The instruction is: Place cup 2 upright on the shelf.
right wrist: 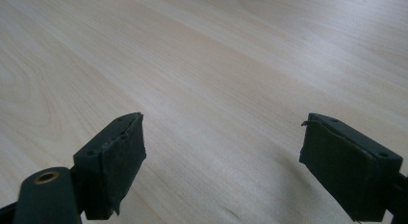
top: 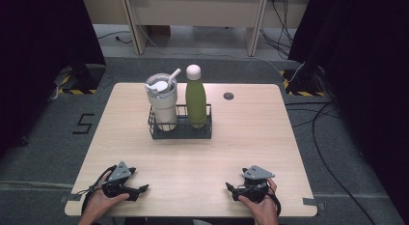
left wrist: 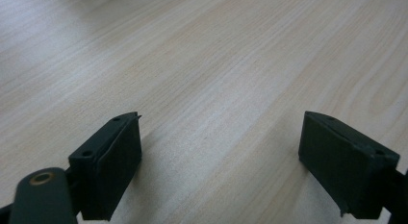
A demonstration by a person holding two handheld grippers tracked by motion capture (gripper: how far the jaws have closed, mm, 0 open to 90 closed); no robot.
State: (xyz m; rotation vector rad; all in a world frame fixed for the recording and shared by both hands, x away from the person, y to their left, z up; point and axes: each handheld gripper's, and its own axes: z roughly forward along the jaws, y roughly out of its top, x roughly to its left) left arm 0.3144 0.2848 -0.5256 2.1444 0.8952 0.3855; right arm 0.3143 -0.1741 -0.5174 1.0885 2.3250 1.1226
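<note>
I am resting the left gripper (top: 143, 189) on the near left part of the pale wooden table (top: 241, 138), with its black jaws pointing inward across the board. In the left gripper view its jaws are standing well apart, with bare wood grain lying between them and nothing caught in the gap. I am keeping the right gripper (top: 228, 187) on the near right part of the same table, its jaws pointing inward toward the other gripper. In the right gripper view those jaws are also standing wide apart over bare wood, gripping nothing. A grey three-cornered plate is sitting on top of each gripper, and a dark cable is trailing from each toward the near edge.

Well apart from both grippers, toward the far middle of the table, a black wire basket (top: 181, 132) is sitting flat on the wood. A cream-coloured tumbler with a white lid and a white straw (top: 162, 99) is standing upright in the left part of the basket. An olive-green bottle with a rounded white cap (top: 195, 97) is standing upright in the right part, just beside the tumbler. I cannot tell whether the two are touching. A small round dark grommet (top: 228, 95) is showing in the tabletop to the right of the bottle, near the far edge.
</note>
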